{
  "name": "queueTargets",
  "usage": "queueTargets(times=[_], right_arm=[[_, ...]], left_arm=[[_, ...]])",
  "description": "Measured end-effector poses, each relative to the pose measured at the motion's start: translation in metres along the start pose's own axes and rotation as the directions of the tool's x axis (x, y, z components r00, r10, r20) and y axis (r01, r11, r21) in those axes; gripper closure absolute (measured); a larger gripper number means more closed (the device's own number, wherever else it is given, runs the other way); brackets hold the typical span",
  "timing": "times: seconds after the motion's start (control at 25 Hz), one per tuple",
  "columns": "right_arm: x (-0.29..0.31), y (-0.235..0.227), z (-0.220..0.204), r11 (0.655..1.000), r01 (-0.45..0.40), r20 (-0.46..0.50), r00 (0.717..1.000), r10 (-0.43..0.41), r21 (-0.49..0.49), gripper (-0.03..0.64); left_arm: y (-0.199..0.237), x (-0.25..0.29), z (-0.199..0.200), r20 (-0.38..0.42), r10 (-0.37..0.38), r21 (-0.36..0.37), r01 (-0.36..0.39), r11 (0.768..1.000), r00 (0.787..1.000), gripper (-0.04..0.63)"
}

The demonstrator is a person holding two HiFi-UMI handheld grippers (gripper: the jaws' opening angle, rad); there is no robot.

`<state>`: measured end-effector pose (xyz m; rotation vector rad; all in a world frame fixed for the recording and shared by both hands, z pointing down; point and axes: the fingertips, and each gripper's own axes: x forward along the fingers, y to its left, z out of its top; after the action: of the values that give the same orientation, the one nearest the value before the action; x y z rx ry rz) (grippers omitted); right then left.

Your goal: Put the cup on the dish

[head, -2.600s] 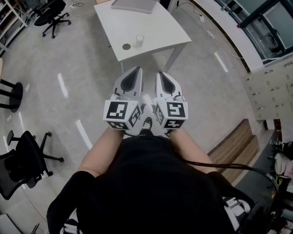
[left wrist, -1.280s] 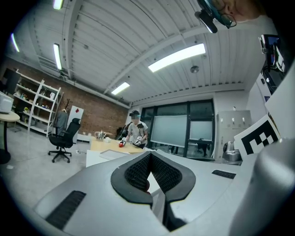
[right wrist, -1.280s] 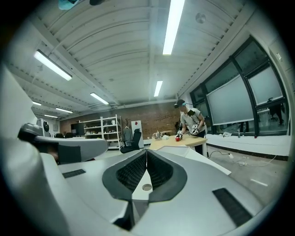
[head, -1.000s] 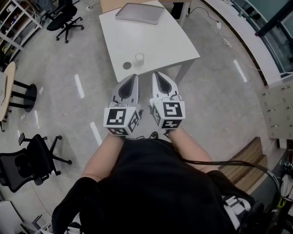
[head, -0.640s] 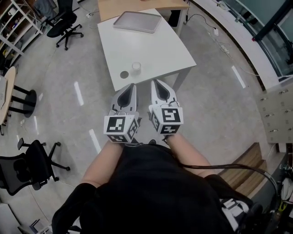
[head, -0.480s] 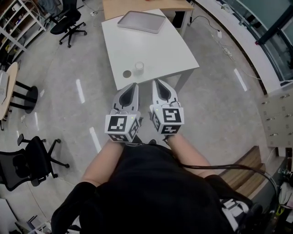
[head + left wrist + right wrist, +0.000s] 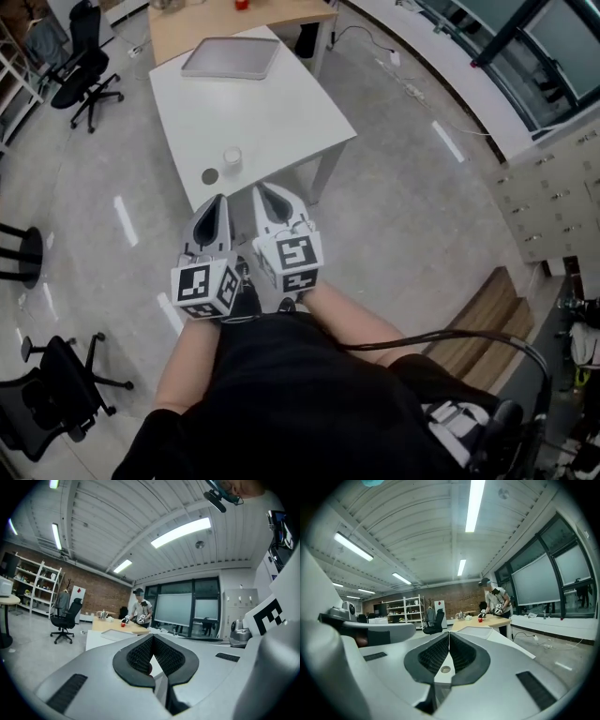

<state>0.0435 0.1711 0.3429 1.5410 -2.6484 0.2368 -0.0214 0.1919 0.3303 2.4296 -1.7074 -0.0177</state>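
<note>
Left hand-held gripper and right hand-held gripper hover side by side, both pressed together, empty; at 12 o'clock, the cup stands on the white tabletop; the dark dish lies just beside it at 8 o'clock; a grey tray sits beyond.

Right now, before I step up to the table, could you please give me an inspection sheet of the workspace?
Surface: white table, mostly bare.
Job's things: cup upright near the table's front edge; dish beside it, apart from it, with nothing on it.
Clutter: grey tray at the far end.
Grippers: left gripper and right gripper both shut, nothing between the jaws, held over the floor short of the table.
Cables: black cable at the person's right side.
Surroundings: office chair; wooden table behind; another person at it.
</note>
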Motion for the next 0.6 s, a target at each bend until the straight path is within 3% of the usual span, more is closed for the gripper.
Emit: queueTargets(times=[0.28, 0.6], right_arm=[[-0.004, -0.022, 0.007, 1.0, -0.005, -0.016, 1.0, 0.005, -0.012, 0.603], [0.027, -0.033, 0.011, 0.999, 0.044, -0.028, 0.999, -0.045, -0.01, 0.603]], left_arm=[[-0.018, 0.023, 0.002, -0.016, -0.005, -0.026, 0.004, 1.0, 1.0, 0.595], [-0.002, 0.054, 0.008, -0.021, -0.057, -0.037, 0.056, 0.998, 0.998, 0.595]])
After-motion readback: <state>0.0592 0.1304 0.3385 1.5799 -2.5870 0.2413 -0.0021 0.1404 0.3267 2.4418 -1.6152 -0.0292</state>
